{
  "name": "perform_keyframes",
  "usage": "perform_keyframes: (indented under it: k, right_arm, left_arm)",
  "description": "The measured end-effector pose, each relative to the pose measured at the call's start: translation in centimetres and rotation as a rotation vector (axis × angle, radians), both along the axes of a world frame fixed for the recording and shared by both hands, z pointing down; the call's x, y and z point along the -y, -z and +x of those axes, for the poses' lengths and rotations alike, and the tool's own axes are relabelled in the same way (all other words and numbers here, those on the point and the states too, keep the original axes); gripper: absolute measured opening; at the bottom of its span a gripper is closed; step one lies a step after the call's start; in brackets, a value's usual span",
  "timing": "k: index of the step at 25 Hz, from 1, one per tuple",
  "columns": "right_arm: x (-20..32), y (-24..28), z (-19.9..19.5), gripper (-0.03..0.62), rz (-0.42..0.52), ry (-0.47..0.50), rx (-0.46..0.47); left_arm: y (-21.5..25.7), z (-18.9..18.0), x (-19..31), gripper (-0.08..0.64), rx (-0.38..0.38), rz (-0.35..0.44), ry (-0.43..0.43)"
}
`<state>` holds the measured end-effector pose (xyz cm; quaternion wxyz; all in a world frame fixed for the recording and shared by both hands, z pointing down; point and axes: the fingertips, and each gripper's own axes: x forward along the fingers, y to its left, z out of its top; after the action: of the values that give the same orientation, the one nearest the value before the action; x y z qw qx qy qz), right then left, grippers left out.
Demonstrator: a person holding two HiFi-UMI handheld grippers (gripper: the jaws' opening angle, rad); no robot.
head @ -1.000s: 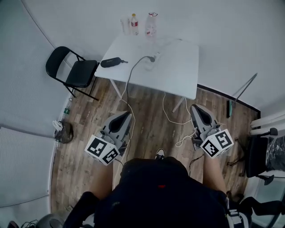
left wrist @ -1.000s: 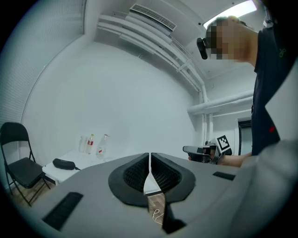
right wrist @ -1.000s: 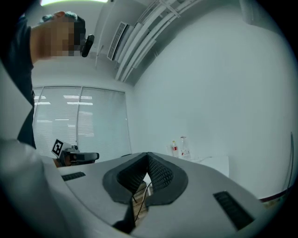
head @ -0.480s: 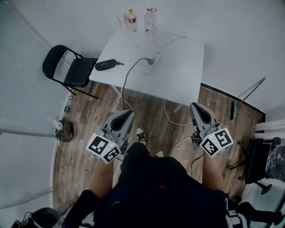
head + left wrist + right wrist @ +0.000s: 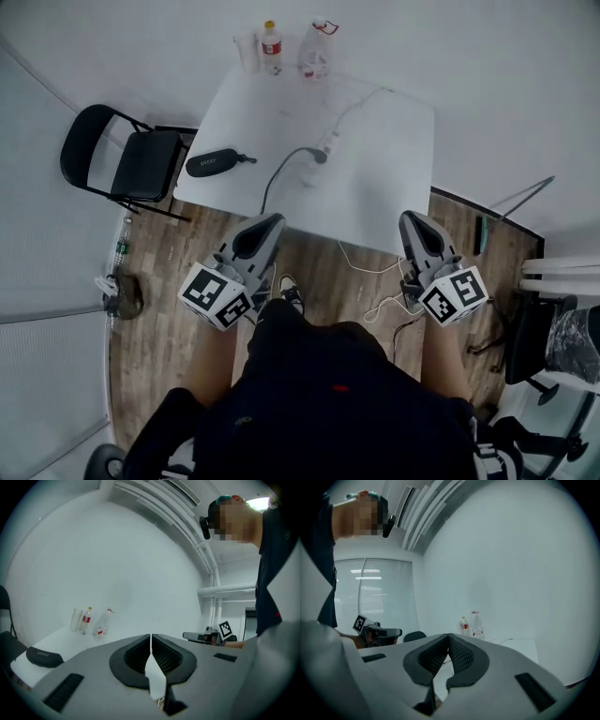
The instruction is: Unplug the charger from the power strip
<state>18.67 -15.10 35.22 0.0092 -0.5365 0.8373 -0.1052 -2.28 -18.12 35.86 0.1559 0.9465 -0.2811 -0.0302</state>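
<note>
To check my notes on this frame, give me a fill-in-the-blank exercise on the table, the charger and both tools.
The charger sits plugged into the ___ on the table.
The left tool and right tool are both ___, holding nothing.
The black chair stands to the table's ___ in the head view.
Missing words: power strip; shut; left.

The white power strip lies flat near the middle of the white worktop, set at a slant. Its white cord trails toward the far side. The charger, a small dark-grey plug, sits in the strip's near end. Its grey cable curves to the worktop's near edge and drops over it.
</note>
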Motion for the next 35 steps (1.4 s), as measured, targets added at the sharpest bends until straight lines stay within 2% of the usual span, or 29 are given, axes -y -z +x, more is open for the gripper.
perform_keyframes:
  k: [5,11,17,25,31,32,33,34,35]
  right_arm:
    - [5.2,-0.7,-2.8,0.020,-0.025,0.002,-0.023]
    - [9.8,-1.9,-3.9,0.020,-0.056,0.041,-0.044]
    - [14.3,-4.2,-3.4,0.021,-0.091,0.105,-0.100]
    - [21.0,-11.0,-2.0,0.021,-0.170,0.188,-0.142]
    - [25.1,-17.8,-3.2,0.025,-0.230,0.283,-0.273]
    - [25.8,-18.7,-3.4,0.044,-0.242,0.301,-0.295]
    - [26.4,-19.7,-3.6,0.123,-0.255,0.323,-0.314]
    - [26.9,-20.6,-3.8,0.164,-0.269,0.345,-0.331]
    - [27.3,-21.4,-4.0,0.171,-0.279,0.366,-0.351]
  left_arm:
    - [-0.5,-1.6,5.9,0.031,0.020,0.024,-0.026]
    - [-2.3,-1.0,8.9,0.029,0.022,-0.005,-0.030]
    - [-5.3,1.8,11.6,0.028,0.045,-0.056,-0.024]
    - [-13.6,7.8,16.5,0.023,0.161,-0.131,0.003]
    - [-19.5,10.4,19.3,0.023,0.234,-0.186,0.015]
    - [-20.3,10.6,19.7,0.022,0.239,-0.194,0.018]
    - [-20.9,10.8,20.1,0.021,0.242,-0.204,0.022]
    - [-21.5,10.9,20.4,0.022,0.246,-0.213,0.025]
    - [-22.1,11.0,20.6,0.023,0.251,-0.220,0.028]
